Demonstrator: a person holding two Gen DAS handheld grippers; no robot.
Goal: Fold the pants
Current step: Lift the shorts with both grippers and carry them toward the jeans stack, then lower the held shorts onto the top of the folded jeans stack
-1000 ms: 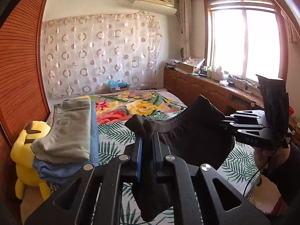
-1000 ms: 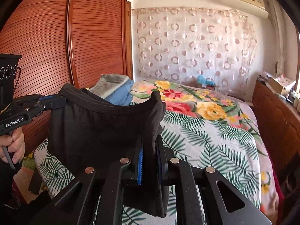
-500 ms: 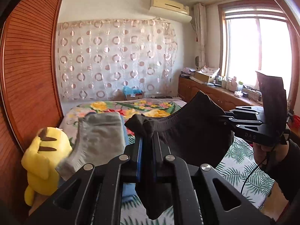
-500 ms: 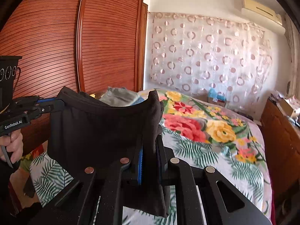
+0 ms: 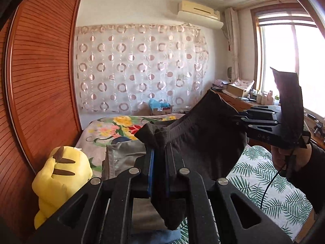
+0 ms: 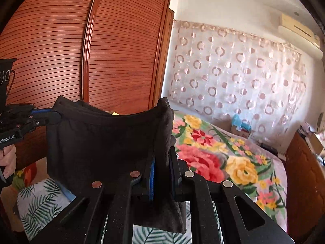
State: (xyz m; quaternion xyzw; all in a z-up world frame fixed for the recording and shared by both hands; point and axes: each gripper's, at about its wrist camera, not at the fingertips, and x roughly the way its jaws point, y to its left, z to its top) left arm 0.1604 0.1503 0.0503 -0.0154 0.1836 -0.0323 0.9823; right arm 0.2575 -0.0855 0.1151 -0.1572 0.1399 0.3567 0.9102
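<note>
Pants: while being held clear of the bed, the folded black pants are being carried as a compact bundle slung between the two tools, with a slight sag along the top edge between the holds.
Left gripper: the left gripper is being kept pressed together on one upper corner of the bundle; dark cloth is being pinched between the blue pads and is hanging below them.
Right gripper: the right gripper is being kept pinched on the opposite upper corner, with cloth standing up above the pads and drooping beneath.
Reason for hold: both corners are judged to be gripped so that the layers are kept aligned and the fold is not lost in carrying.
Stack: grey folded clothes are being seen lying on the near part of the bed, beside a yellow plush toy; something blue is showing beneath, at the lower edge of the left view.
Bed: the floral bed cover is being seen below and beyond the bundle, untouched by it.
Stage: folding is judged to be complete; placement is not yet done.
Next move: the bundle is judged to be meant for the grey stack, and a level lowering is being called for.
Risk: an uneven release could let the layers slide apart.
</note>
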